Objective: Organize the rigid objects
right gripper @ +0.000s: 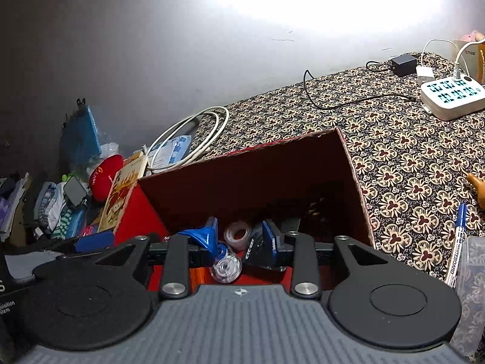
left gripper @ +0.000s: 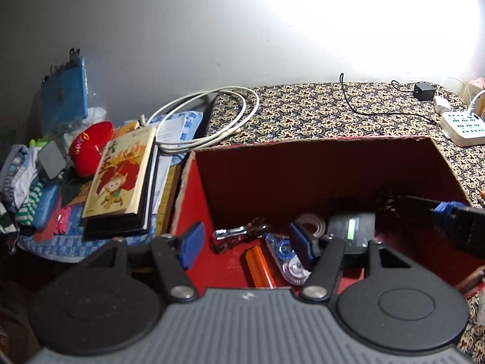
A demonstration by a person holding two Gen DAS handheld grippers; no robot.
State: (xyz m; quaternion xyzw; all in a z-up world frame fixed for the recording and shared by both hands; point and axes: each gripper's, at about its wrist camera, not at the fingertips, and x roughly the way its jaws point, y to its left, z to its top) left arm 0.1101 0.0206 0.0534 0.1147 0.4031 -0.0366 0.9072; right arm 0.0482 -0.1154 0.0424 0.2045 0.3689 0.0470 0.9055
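Inside red box [left gripper: 303,163], orange pen [left gripper: 260,268] lies flat, pointing away leftward.

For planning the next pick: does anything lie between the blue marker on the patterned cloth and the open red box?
Nothing visible lies on the cloth between the marker and the red box; only the box's own wall, which it would likely have to clear.

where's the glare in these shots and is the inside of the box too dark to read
Left wrist view: wall blown out at upper right; box floor lit, tape and orange pen legible, far right corner murky. Right wrist view: glare at top centre; box interior mostly shadowed, straight edges bowed by the fisheye.
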